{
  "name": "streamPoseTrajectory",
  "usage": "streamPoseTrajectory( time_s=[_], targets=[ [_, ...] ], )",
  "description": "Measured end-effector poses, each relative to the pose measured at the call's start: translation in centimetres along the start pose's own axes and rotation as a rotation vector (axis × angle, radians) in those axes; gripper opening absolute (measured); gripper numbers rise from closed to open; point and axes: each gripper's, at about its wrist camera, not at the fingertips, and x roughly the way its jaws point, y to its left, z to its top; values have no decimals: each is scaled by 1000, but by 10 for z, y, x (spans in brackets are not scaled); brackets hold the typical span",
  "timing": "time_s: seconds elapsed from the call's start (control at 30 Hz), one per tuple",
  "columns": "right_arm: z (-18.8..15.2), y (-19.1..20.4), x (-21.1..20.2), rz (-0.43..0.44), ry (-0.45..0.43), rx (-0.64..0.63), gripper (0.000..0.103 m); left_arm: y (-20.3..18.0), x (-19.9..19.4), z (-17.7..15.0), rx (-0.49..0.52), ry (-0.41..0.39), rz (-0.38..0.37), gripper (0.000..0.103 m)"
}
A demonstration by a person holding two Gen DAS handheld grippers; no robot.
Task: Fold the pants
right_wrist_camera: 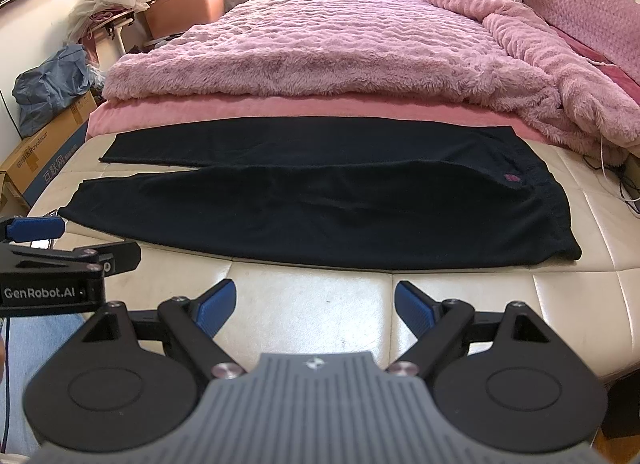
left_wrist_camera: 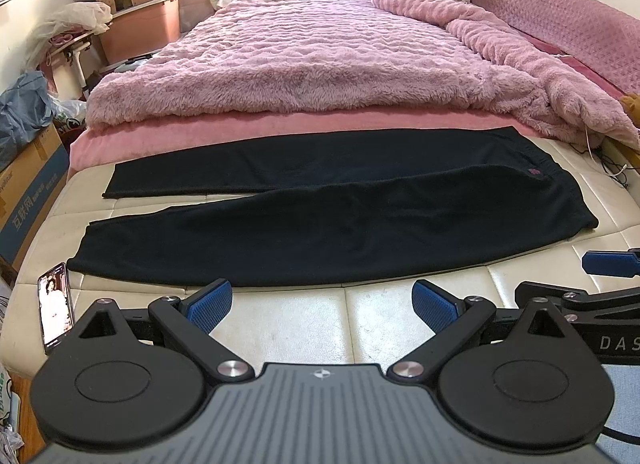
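The black pants (left_wrist_camera: 320, 215) are lying unfolded across the cream leather mattress (left_wrist_camera: 360, 312), legs pointing left, waistband to the right, with a small pink logo (left_wrist_camera: 534, 172) near the waist. Behind them a fluffy pink blanket (left_wrist_camera: 312, 59) is covering the bed. The left gripper (left_wrist_camera: 322, 302) is hovering just short of the near leg, fingers spread and gripping nothing. The right gripper (right_wrist_camera: 316, 304) is doing likewise alongside. A phone (left_wrist_camera: 56, 308) is lying at the mattress's left corner.
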Motion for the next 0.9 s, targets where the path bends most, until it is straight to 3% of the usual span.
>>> streamPoseTrajectory(
  time_s=[0.7,0.9],
  targets=[
    [3,-1,-5,-3,3,4,83,4,2,0,-13,-1,-1,103],
    [8,-13,-4,0,-19,4,83,7,5,6,7,-54,6,103]
  ],
)
